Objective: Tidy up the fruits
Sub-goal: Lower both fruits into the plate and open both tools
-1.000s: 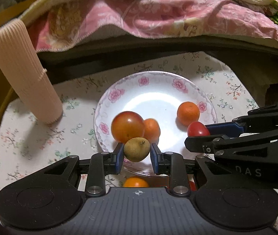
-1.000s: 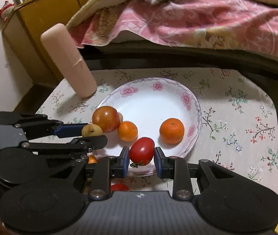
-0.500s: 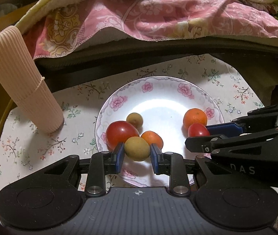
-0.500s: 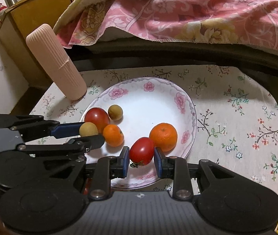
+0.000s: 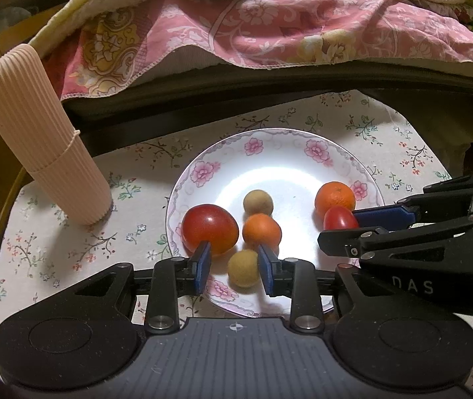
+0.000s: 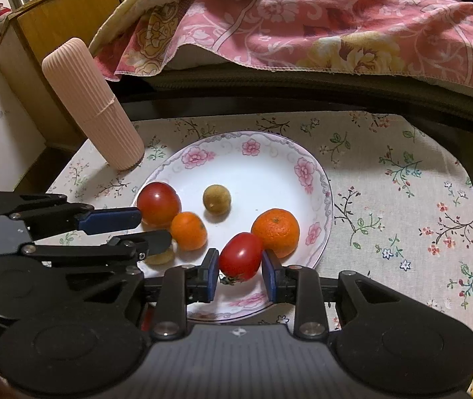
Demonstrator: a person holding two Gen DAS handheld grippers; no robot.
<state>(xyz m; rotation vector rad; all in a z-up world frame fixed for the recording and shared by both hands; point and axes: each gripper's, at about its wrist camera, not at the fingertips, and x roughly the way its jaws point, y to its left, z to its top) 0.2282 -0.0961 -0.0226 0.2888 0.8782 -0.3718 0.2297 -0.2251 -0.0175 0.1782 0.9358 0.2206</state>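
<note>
A white plate with pink flowers (image 5: 289, 153) (image 6: 253, 163) holds a large tomato (image 5: 210, 228) (image 6: 158, 203), a small orange (image 5: 261, 231) (image 6: 188, 230), a tan round fruit (image 5: 258, 201) (image 6: 216, 199) and a bigger orange (image 5: 335, 198) (image 6: 275, 232). My left gripper (image 5: 235, 266) is open; a second tan fruit (image 5: 243, 268) sits loose between its jaws, over the plate's near rim. My right gripper (image 6: 240, 276) has its jaws slightly apart around a small red tomato (image 6: 240, 256) (image 5: 340, 218), with gaps on both sides.
A ribbed beige cylinder (image 5: 42, 139) (image 6: 93, 104) stands left of the plate on the floral tablecloth (image 6: 402, 193). A pink quilt (image 5: 269, 23) hangs over a dark ledge behind. A yellow wooden cabinet (image 6: 60, 23) stands at the far left.
Both grippers have drawn back over the plate's near edge. The left jaws opened and let go of the tan fruit. The right jaws widened around the small tomato.
</note>
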